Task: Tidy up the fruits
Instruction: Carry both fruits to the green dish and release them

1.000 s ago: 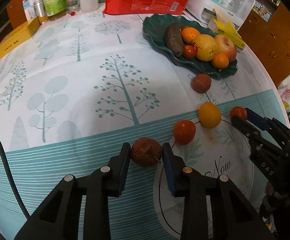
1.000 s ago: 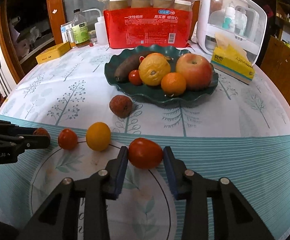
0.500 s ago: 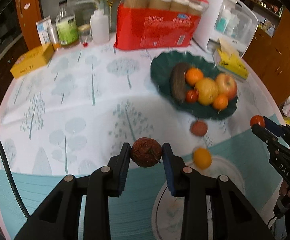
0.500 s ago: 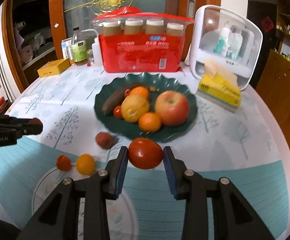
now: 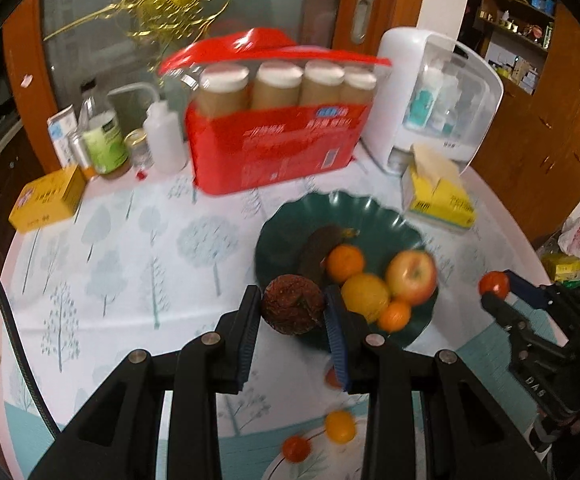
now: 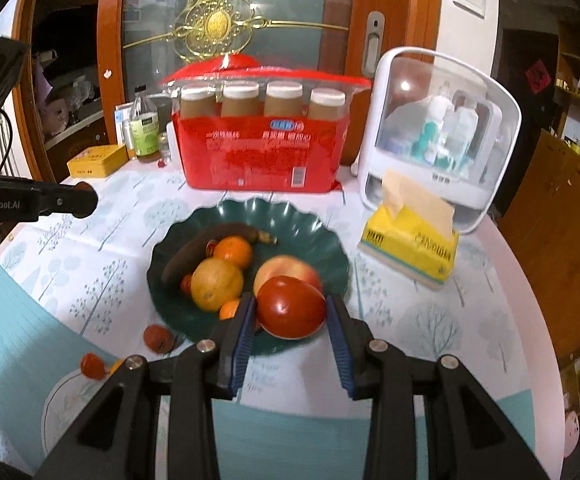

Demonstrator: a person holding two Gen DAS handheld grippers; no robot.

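Note:
My left gripper is shut on a wrinkled brown fruit and holds it high above the table, near the left rim of the dark green fruit plate. My right gripper is shut on a red tomato, held above the plate's front rim. The plate holds a dark banana, oranges, a yellow citrus and an apple. On the cloth lie a brown fruit, a small tomato and a yellow fruit.
A red pack of paper cups, a white storage case and a yellow tissue box stand behind the plate. Bottles and a yellow box are at the back left. The round table's edge curves on the right.
Both grippers have risen with their fruits and moved towards the plate. The loose fruits on the cloth now lie further below.

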